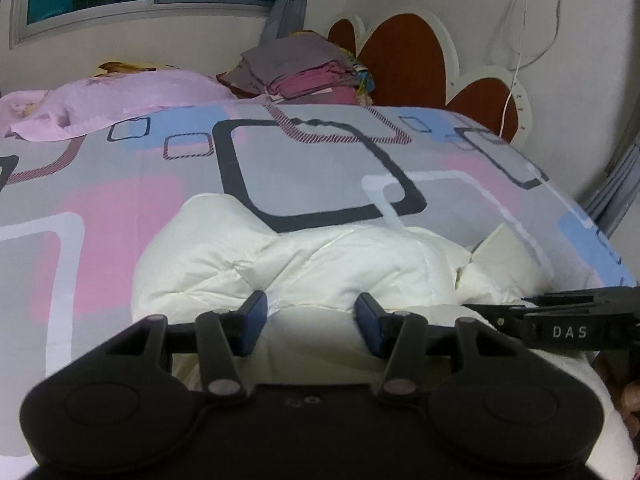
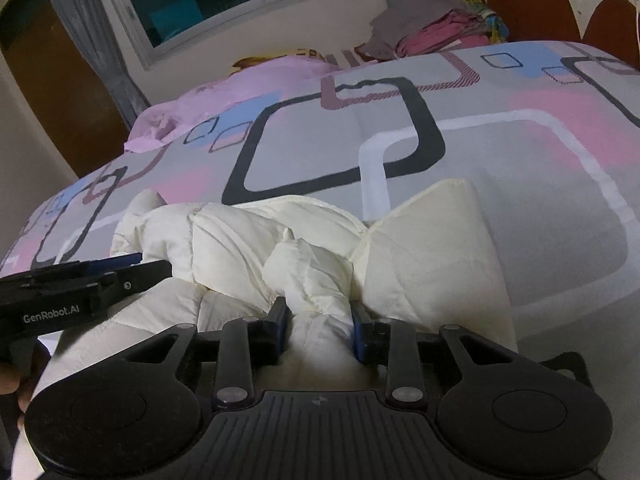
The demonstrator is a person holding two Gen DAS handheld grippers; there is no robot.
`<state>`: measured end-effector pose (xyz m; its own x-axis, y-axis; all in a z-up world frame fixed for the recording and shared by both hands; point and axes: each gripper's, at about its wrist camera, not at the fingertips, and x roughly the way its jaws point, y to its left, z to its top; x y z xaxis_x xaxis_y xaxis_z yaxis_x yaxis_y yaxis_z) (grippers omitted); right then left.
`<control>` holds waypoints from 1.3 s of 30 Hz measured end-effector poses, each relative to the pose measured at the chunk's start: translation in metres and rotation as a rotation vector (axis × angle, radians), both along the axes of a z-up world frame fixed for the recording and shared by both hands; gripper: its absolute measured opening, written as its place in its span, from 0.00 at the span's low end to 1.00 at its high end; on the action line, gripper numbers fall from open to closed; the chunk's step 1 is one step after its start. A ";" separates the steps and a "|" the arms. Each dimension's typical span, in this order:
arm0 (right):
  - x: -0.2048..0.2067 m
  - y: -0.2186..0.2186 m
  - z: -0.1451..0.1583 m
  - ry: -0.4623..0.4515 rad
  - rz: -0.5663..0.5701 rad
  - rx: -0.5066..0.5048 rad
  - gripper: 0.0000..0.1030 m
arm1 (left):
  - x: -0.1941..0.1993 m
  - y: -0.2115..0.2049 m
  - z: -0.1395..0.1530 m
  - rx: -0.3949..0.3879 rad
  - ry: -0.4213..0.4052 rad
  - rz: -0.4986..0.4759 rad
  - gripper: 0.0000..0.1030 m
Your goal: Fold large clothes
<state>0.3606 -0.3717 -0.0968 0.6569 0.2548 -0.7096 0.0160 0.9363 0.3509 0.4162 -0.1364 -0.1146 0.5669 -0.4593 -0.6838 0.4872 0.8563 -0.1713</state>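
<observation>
Near edge: we see the cream quilted garment (image 1: 304, 256) bunched in a mound right before both grippers, blocking a low pass forward.
Between us: the left gripper (image 1: 311, 322) and the right gripper (image 2: 318, 326) sit close side by side; each crowds the other's inner flank.
Middle of the bed: the patterned bedspread (image 1: 320, 168) lies flat and bare beyond the mound; we find open room there.
Far left: a pink pillow (image 1: 120, 100) takes up that corner.
Far end: a stack of folded clothes (image 1: 304, 76) stands against the headboard (image 1: 404, 60).
Far right: a white cable (image 1: 514, 80) hangs down the wall.
</observation>
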 end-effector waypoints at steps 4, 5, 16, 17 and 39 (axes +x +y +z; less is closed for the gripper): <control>0.000 -0.001 -0.004 0.006 0.004 0.013 0.29 | 0.000 -0.002 -0.002 0.019 0.003 0.001 0.48; 0.002 -0.001 -0.004 0.008 0.008 0.010 0.30 | -0.001 -0.003 -0.002 0.028 0.001 -0.001 0.48; -0.026 -0.010 0.049 -0.058 0.031 -0.049 0.69 | -0.033 0.017 0.038 0.030 -0.032 0.016 0.70; -0.035 -0.012 0.058 -0.081 0.034 -0.043 0.69 | -0.044 0.024 0.044 0.007 -0.045 0.018 0.69; -0.097 0.036 0.008 0.005 0.117 -0.165 0.50 | -0.132 0.018 0.006 0.055 -0.004 0.002 0.53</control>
